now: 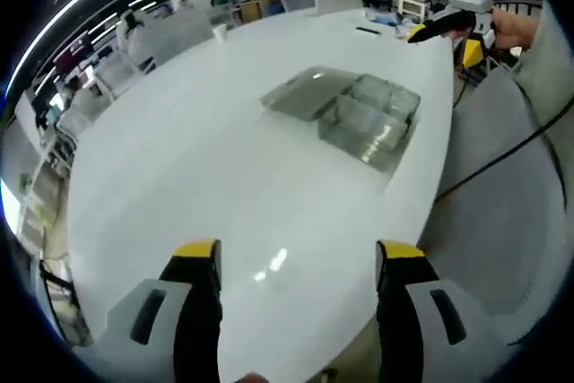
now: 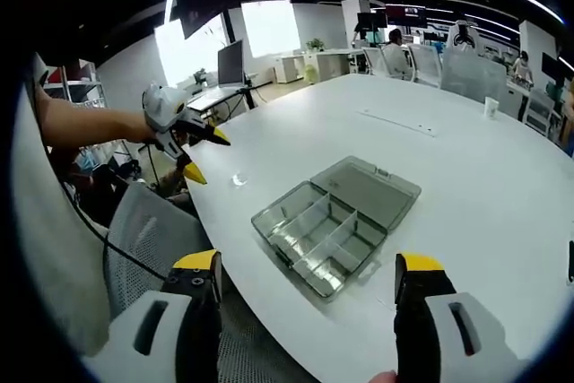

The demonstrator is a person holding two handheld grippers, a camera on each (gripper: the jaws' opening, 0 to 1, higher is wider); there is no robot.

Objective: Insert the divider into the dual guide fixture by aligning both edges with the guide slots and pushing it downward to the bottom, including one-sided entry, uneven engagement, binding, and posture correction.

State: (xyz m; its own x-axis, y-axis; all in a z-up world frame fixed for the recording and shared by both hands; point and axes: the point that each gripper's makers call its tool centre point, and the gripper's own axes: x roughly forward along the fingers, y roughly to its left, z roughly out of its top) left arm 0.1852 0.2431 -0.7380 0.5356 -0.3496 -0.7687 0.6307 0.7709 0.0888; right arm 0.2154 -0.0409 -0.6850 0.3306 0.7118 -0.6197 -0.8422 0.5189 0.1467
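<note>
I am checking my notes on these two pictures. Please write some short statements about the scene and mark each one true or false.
1. The clear compartment box lies on the white table with its lid open. True.
2. The left gripper is shut on a divider. False: its jaws stand apart, holding nothing.
3. The right gripper touches the box. False: it is apart from it, jaws open.
4. Office chairs stand beyond the table. True.

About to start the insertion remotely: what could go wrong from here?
1. Both grippers, left and right, are open and empty, and no loose divider is in sight.
2. The clear compartment box sits near the table edge; downward pushing may slide it off.
3. Its transparency hides the slots, so one-sided entry is likely.
</note>
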